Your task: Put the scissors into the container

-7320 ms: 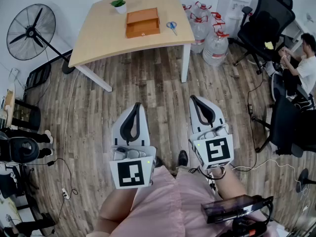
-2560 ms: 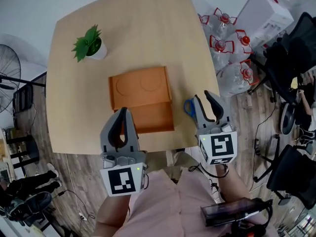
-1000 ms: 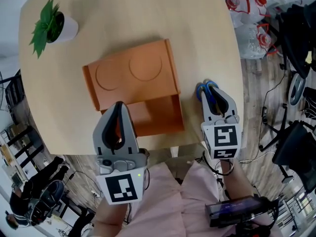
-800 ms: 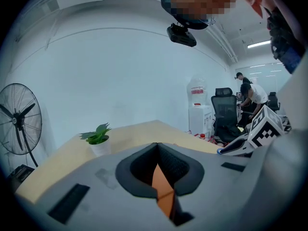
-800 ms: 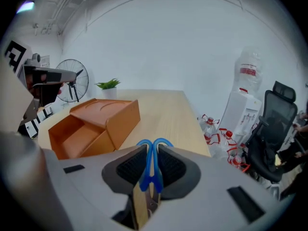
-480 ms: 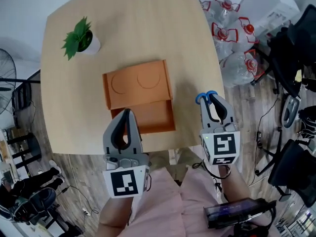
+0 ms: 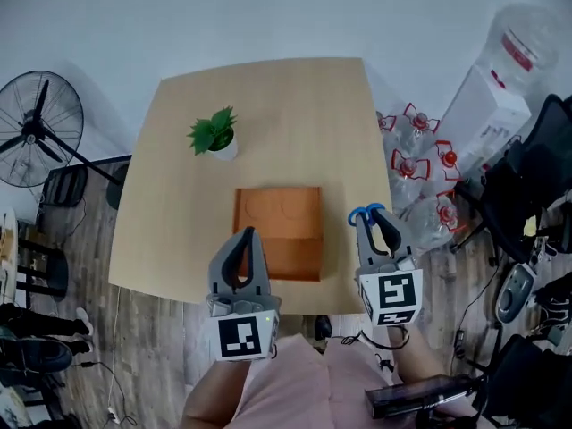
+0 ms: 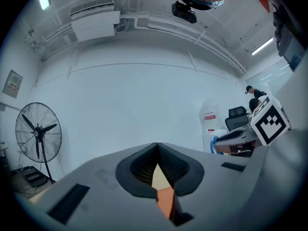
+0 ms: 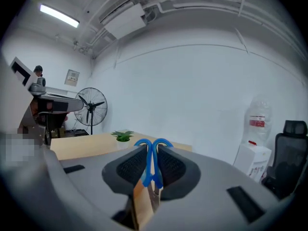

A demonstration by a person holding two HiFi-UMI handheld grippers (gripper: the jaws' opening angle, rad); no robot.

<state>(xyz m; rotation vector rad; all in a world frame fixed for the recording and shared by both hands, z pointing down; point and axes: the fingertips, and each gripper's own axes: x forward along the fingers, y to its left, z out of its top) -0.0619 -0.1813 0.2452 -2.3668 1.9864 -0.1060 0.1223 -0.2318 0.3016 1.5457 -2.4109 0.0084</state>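
Observation:
The scissors [image 7: 366, 211] have blue handles, which stick out past the tips of my right gripper [image 7: 376, 216]. That gripper is shut on them, above the table's right front part. In the right gripper view the blue loops [image 9: 152, 150] stand pinched between the pads, blades pointing back toward the camera. The orange container [image 7: 278, 231] lies on the wooden table [image 7: 179, 195], its open compartment at the near end. My left gripper [image 7: 247, 234] is shut with nothing in it, over the container's near left corner. The left gripper view shows its jaws closed and a sliver of the orange container [image 8: 166, 202] below.
A small potted plant [image 7: 214, 134] stands behind the container on the left. A floor fan [image 7: 36, 128] is left of the table. Several water bottles [image 7: 416, 164], a water dispenser [image 7: 500, 88] and office chairs [image 7: 536, 168] crowd the right side.
The scissors are now pinched in my right gripper and lifted off the table. The head camera has pulled back and up, so the table looks smaller. My left gripper stays shut.

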